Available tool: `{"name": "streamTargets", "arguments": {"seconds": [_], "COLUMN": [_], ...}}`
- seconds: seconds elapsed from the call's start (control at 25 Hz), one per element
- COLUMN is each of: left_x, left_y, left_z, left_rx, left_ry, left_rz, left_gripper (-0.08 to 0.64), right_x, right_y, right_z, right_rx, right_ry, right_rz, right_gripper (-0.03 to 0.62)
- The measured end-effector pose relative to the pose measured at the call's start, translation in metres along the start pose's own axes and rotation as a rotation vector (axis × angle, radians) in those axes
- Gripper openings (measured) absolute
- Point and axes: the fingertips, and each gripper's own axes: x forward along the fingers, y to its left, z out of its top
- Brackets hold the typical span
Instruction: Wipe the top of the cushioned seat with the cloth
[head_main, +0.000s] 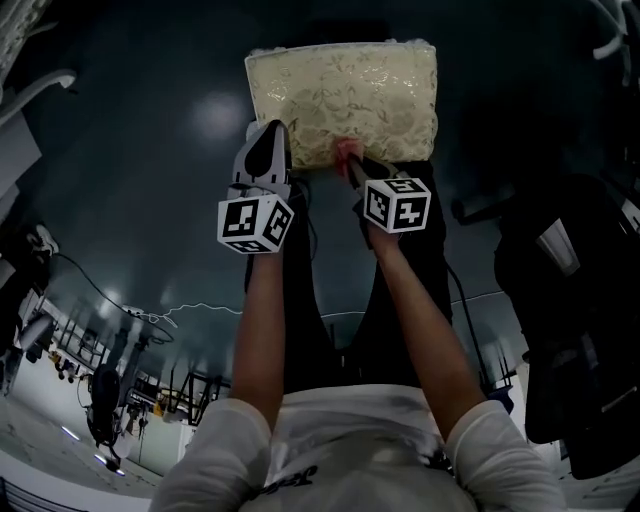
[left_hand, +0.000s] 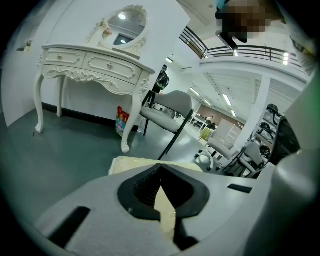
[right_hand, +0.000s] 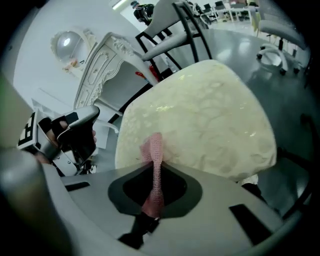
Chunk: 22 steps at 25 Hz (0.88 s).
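The cushioned seat has a cream, patterned top and stands straight ahead of me on the dark floor. My right gripper is at its near edge, shut on a pink cloth. In the right gripper view the cloth stands up between the jaws of that gripper, against the seat's near edge. My left gripper hangs over the seat's near left corner with its jaws together and nothing in them. In the left gripper view only a sliver of seat shows beyond that gripper.
A white carved dressing table with an oval mirror stands against the wall beyond the seat. A grey chair on black legs is next to it. A black chair or bag is close at my right.
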Motion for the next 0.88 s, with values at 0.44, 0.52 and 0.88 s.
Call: {"name": "streamTargets", "arguments": {"seconds": [0.44,0.52,0.88], "left_x": [0.055,0.058,0.056], "left_y": [-0.096,-0.103,-0.109], "left_z": [-0.025,-0.03,-0.036], "left_rx": [0.017,0.013,0.014], "left_ry": [0.02,0.024,0.026], "left_rz": [-0.087,-0.085,-0.085], "left_gripper": [0.014,0.014,0.014], "right_x": [-0.076,-0.086,-0.085], "right_y": [-0.111,-0.129,-0.171], "right_z": [0.022,0.023,0.023], "right_rx": [0.029,0.039,0.128], "right_ry": [-0.091,-0.11,-0.08], "right_rz": [-0.143,-0.203,-0.23], "right_gripper": [0.023,0.023,0.023]}}
